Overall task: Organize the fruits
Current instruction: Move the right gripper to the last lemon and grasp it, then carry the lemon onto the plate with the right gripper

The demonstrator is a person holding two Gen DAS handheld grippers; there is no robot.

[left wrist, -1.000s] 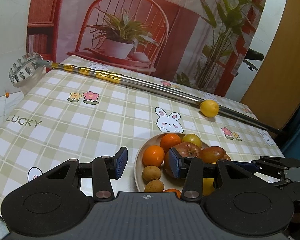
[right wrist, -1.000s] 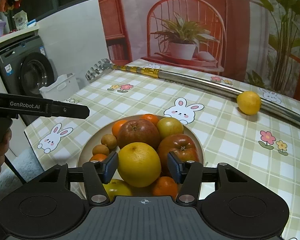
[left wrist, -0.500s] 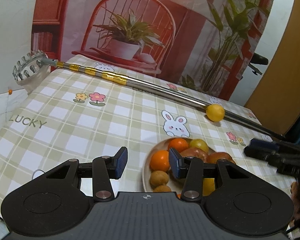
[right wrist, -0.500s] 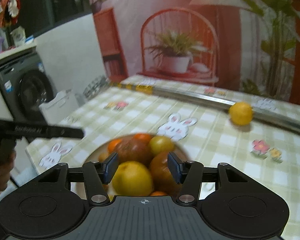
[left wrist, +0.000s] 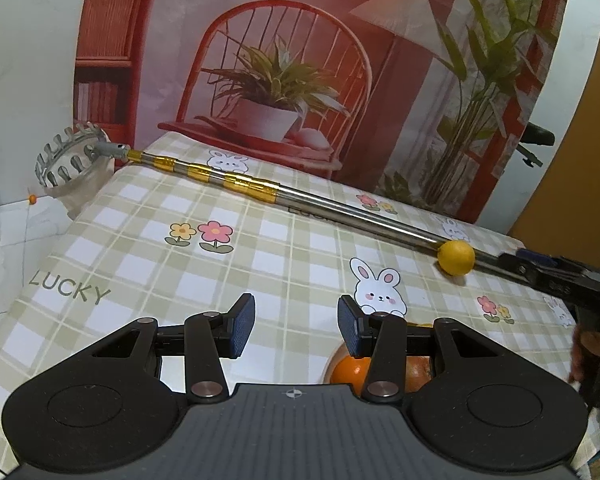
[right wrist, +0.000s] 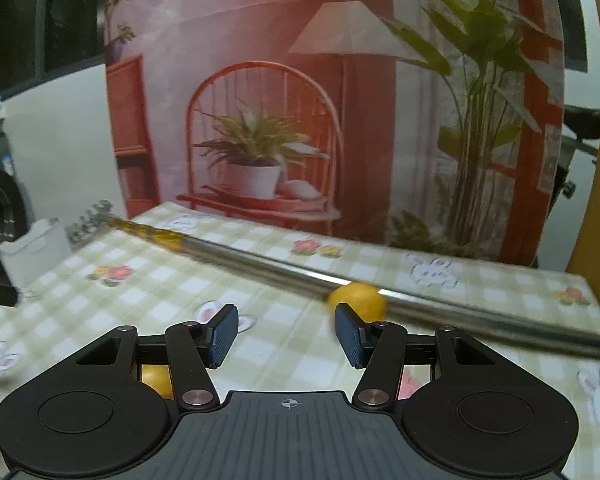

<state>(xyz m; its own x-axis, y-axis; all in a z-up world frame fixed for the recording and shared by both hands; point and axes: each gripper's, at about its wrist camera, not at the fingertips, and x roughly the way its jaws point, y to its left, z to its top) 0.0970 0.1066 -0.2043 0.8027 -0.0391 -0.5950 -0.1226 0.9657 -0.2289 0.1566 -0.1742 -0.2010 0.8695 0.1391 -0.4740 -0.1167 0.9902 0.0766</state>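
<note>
One lemon (left wrist: 456,258) lies loose against the pole (left wrist: 340,216); both grippers, left (left wrist: 296,328) and right (right wrist: 286,334), gape empty

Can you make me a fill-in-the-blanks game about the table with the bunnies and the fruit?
1. The lone yellow fruit lies on the tablecloth right against the long metal ____.
2. The left gripper has ____ between its blue pads.
3. The word printed on the tablecloth is ____.
4. The pole ends in a toothed ____ that hangs past the table's edge.

Missing words: pole; nothing; LUCKY; ring
</note>
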